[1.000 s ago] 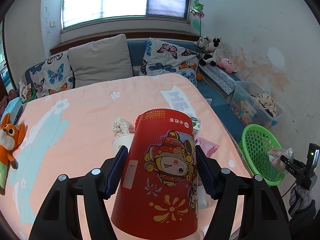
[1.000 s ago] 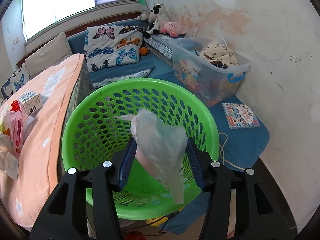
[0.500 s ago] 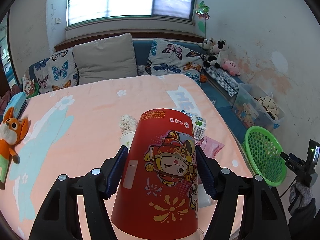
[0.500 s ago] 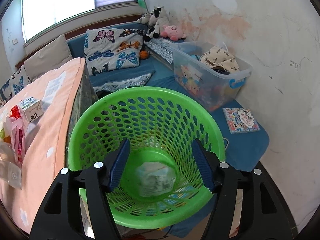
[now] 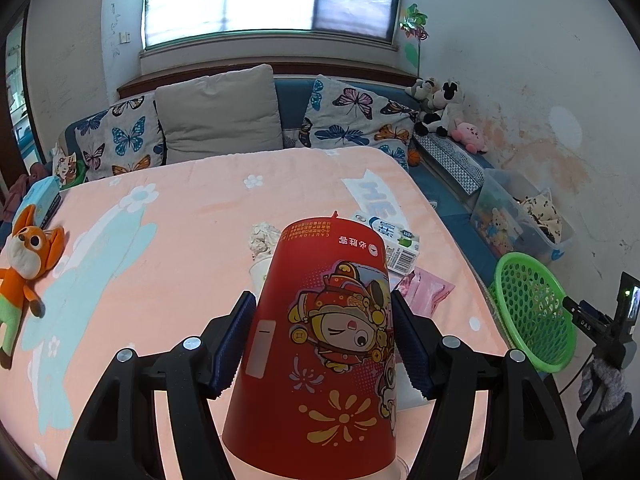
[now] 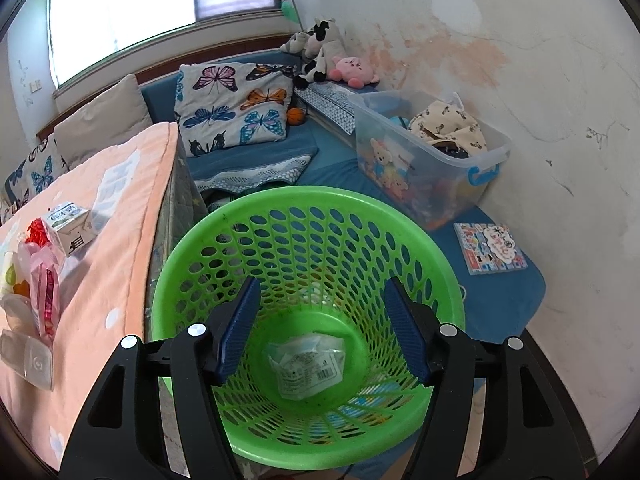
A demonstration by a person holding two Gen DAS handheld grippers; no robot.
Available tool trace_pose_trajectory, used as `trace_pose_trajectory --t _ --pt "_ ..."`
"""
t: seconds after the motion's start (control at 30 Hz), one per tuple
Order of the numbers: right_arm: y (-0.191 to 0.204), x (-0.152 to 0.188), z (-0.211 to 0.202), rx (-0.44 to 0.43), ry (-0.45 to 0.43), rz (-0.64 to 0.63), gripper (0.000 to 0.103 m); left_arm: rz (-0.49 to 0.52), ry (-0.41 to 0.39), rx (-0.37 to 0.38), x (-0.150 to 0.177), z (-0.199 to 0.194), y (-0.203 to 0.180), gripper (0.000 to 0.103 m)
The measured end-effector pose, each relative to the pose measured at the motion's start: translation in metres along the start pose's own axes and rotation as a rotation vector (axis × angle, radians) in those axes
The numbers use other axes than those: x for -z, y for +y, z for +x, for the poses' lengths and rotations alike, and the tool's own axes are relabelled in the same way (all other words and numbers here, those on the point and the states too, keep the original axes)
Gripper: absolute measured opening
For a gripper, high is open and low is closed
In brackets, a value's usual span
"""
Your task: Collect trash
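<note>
Your right claw (image 6: 324, 328) has spread and dropped the wrapper (image 6: 306, 364) into the basket (image 6: 304, 208) at frame centre; bring over the cup (image 5: 320, 340) clamped in your left claw (image 5: 324, 344).

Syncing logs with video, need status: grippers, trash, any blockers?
Left gripper shut on red paper cup, held upside down. Right gripper open, empty, above green basket. Plastic wrapper lies in basket bottom. No blockers.

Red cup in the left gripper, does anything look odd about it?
Yes. The red paper cup is upside down: its wide rim points down toward the pink bed cover and the printing near its top reads inverted. The left gripper clamps its sides.
</note>
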State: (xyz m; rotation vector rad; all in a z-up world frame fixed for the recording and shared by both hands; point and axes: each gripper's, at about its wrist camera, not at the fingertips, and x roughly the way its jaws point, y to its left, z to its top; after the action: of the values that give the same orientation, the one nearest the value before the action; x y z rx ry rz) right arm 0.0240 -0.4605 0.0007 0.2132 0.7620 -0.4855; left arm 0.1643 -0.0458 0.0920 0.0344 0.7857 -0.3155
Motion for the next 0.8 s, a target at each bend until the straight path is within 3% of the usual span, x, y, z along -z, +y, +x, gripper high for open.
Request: trace_pose_trajectory --t 0.8 --pt "0.0029 -0.003 0.0021 0.001 -0.004 -0.002 0.065 -0.011 0.003 -0.003 0.0038 0.0048 0.0037 0.065"
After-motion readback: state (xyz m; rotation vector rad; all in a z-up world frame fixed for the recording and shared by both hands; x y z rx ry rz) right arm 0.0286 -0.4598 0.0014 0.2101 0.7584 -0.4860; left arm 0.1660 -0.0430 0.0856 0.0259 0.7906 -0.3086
